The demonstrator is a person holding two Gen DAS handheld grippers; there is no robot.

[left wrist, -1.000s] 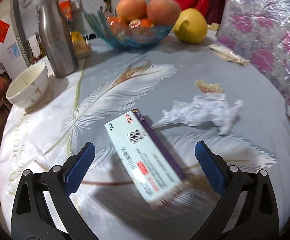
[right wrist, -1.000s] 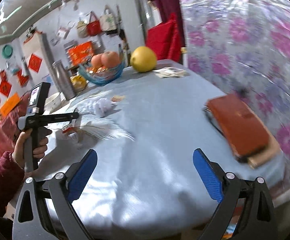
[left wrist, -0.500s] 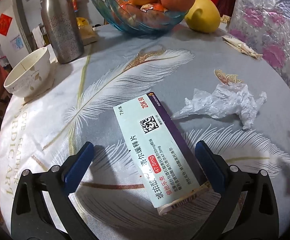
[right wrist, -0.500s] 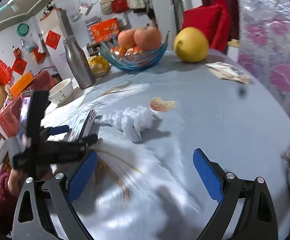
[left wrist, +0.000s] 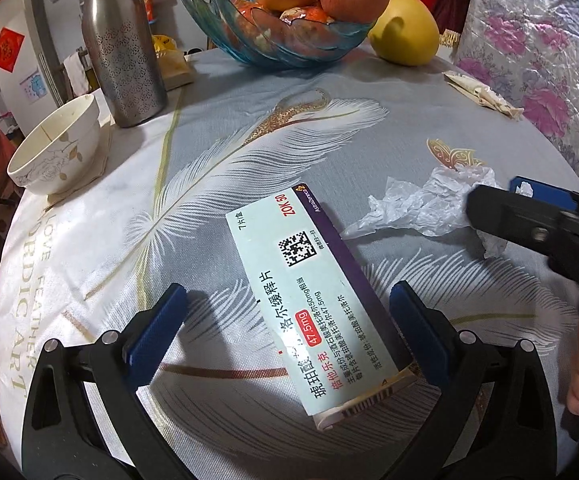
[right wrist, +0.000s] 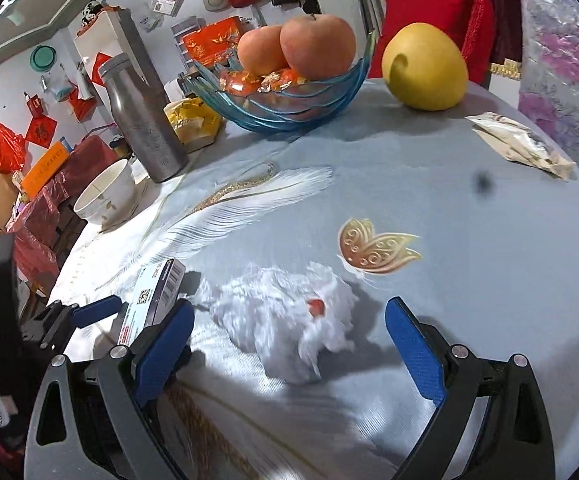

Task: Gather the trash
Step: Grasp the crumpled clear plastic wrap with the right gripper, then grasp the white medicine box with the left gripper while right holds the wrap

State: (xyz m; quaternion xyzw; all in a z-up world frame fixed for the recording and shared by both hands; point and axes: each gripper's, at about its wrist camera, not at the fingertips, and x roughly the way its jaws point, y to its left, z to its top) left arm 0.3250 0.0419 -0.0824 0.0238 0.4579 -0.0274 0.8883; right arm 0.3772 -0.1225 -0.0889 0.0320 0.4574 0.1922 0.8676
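Observation:
A flat medicine box (left wrist: 309, 292), pale blue with a purple edge, lies on the tablecloth between the open fingers of my left gripper (left wrist: 285, 332); it also shows in the right wrist view (right wrist: 149, 300). A crumpled white tissue (left wrist: 421, 208) lies to its right. In the right wrist view the tissue (right wrist: 289, 316) sits between the open fingers of my right gripper (right wrist: 289, 344). The right gripper (left wrist: 529, 220) reaches over the tissue from the right in the left wrist view. A flat empty wrapper (right wrist: 521, 144) lies at the far right edge of the table.
A blue glass fruit bowl (left wrist: 277, 36) with apples, a yellow pomelo (left wrist: 405, 32), a steel flask (left wrist: 121, 44) and a white bowl (left wrist: 53, 148) stand along the table's far side. A floral cover (left wrist: 549, 60) rises on the right.
My right gripper swung left and down over the tissue, which now sits between its fingers. My left gripper moved forward so the medicine box lies further between its fingers.

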